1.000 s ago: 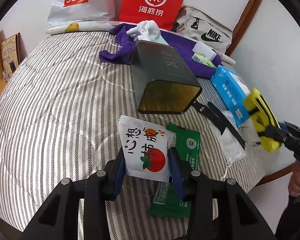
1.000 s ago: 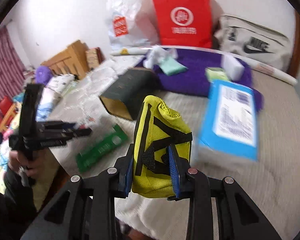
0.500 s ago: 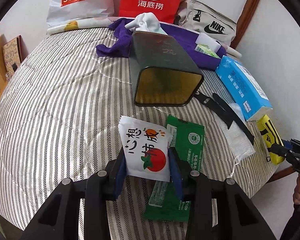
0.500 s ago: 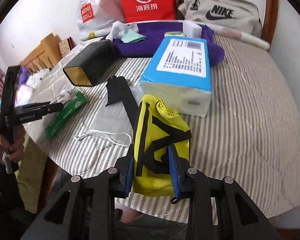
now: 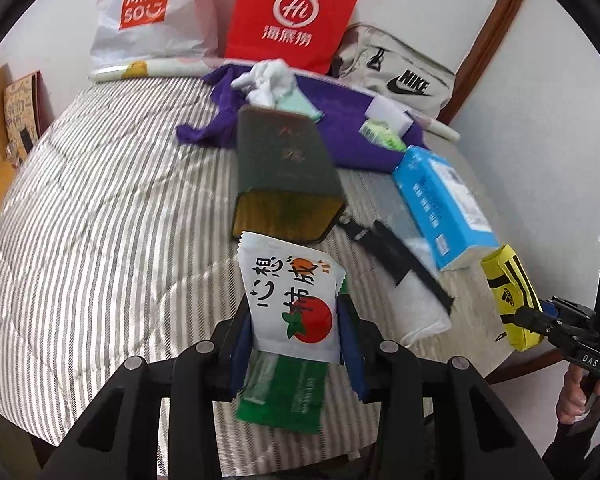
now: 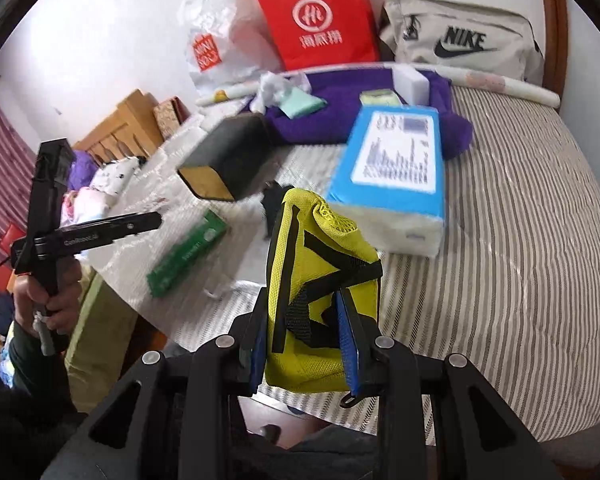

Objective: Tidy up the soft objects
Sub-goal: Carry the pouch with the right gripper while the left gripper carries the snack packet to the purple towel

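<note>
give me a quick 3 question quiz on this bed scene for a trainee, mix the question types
1. True or false: the left gripper is shut on the white tomato sachet.
2. What does the right gripper hold? A) blue tissue pack B) yellow mesh pouch C) green packet
3. Fill in: the white sponge block lies on the ______ cloth.

Key: 1 true; 2 B, the yellow mesh pouch; 3 purple, the purple cloth.

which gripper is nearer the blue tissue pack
Right. The right gripper, shut on the yellow mesh pouch, is just before the blue tissue pack; the left gripper, holding a tomato sachet, sits farther left.
</note>
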A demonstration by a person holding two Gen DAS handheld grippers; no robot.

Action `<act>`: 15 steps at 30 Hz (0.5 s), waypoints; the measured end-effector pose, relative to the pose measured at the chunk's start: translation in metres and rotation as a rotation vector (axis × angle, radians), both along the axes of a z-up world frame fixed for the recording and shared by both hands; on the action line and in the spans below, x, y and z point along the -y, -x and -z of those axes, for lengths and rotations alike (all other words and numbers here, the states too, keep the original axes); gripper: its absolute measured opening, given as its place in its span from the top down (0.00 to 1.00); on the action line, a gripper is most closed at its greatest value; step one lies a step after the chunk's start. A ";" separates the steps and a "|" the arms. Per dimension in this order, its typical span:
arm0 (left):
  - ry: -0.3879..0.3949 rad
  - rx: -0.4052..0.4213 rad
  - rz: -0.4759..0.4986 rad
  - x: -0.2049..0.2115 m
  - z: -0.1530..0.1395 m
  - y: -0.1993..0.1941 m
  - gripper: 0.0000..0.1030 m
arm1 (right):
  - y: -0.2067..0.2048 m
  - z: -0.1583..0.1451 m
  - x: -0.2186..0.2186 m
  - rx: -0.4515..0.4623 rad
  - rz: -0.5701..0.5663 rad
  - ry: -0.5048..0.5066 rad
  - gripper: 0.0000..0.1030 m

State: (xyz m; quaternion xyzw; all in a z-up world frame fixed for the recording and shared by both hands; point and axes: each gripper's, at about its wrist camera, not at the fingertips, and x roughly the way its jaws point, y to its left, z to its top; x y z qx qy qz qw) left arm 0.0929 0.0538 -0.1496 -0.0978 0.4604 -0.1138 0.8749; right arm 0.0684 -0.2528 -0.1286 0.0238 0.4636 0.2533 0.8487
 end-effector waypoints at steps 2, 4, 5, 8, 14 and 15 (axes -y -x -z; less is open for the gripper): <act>0.000 0.012 0.005 0.004 -0.009 -0.002 0.63 | -0.001 -0.011 -0.001 0.023 -0.005 -0.004 0.70; 0.003 0.025 0.013 0.008 -0.020 -0.007 0.63 | -0.003 -0.021 -0.003 0.045 -0.015 -0.012 0.70; 0.003 0.028 0.015 0.009 -0.024 -0.008 0.63 | -0.005 -0.025 -0.004 0.053 -0.018 -0.015 0.70; 0.004 0.039 0.023 0.014 -0.037 -0.019 0.63 | -0.015 -0.042 -0.008 0.096 -0.034 -0.010 0.70; 0.018 0.045 0.032 0.019 -0.052 -0.046 0.63 | -0.045 -0.066 -0.013 0.150 -0.039 0.000 0.70; 0.021 0.047 0.030 0.019 -0.054 -0.051 0.63 | -0.053 -0.070 -0.014 0.158 -0.038 0.004 0.70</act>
